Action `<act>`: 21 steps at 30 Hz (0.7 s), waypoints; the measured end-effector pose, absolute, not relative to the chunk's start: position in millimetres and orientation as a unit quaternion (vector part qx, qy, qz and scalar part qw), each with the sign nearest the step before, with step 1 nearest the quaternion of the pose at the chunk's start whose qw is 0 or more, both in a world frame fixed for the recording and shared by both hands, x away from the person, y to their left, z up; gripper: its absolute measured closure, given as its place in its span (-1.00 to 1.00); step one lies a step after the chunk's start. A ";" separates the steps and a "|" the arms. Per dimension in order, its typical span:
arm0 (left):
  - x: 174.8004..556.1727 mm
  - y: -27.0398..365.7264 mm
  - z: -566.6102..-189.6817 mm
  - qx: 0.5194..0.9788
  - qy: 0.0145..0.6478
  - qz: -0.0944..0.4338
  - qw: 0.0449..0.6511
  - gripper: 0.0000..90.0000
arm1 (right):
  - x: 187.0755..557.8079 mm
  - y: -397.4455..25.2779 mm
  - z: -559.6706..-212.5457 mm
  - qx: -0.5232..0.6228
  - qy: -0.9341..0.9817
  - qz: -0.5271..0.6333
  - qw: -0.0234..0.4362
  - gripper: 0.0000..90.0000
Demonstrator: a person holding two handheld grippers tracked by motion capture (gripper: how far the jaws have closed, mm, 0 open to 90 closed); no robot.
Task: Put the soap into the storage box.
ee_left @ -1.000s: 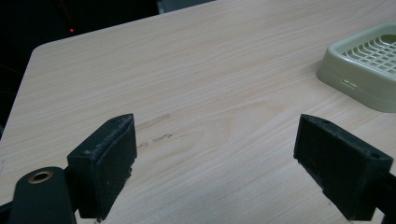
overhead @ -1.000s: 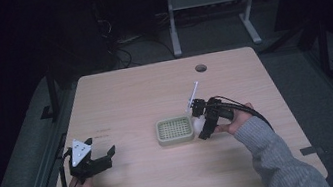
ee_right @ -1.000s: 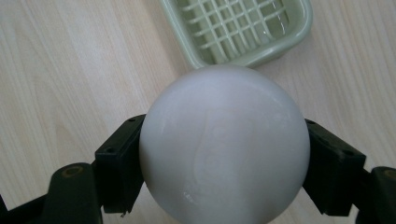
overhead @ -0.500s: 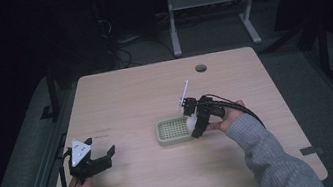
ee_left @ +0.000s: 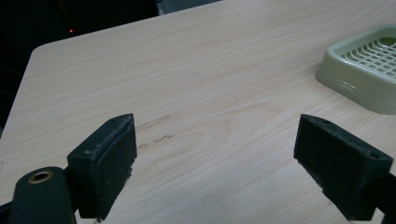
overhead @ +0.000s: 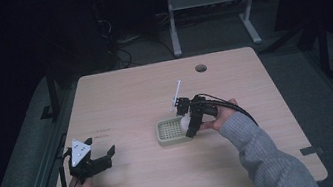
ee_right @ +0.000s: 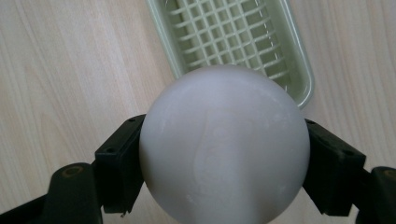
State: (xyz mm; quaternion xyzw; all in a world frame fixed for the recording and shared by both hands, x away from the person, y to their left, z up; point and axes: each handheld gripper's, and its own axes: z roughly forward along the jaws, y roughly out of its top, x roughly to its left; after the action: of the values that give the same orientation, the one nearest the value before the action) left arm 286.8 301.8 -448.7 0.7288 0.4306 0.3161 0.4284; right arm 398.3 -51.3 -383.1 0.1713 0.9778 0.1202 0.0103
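Observation:
A white ball [ee_right: 224, 144] is clamped between the jaws of my right gripper [overhead: 188, 123], which hangs over the right end of a pale green slotted tray [overhead: 169, 130] near the table's middle. Seen from the right gripper view, the tray [ee_right: 233, 42] lies just beyond and below the ball. My left gripper [overhead: 106, 156] rests low at the table's front left, open, with bare wood between its jaws [ee_left: 215, 163]. The tray's corner [ee_left: 364, 70] appears at the far right of the left gripper view.
The wooden table [overhead: 120, 101] has a round cable hole [overhead: 200, 68] at the back right. Faint pencil marks [ee_left: 156, 130] lie ahead of the left gripper. A metal stand [overhead: 212, 10] sits on the dark floor behind the table.
My right gripper has carried the white ball leftward and slightly toward the front, from beside the tray to over its right end. The left gripper has stayed still.

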 end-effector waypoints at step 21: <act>286.9 302.6 -448.3 0.728 0.434 0.316 0.428 -0.72 | 409.7 -21.4 -388.7 0.157 0.980 0.123 -0.001 -0.47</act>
State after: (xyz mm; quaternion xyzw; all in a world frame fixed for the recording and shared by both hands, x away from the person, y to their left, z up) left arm 286.9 302.6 -448.3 0.7277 0.4336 0.3157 0.4276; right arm 409.7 -21.4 -388.7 0.1572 0.9799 0.1226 -0.0011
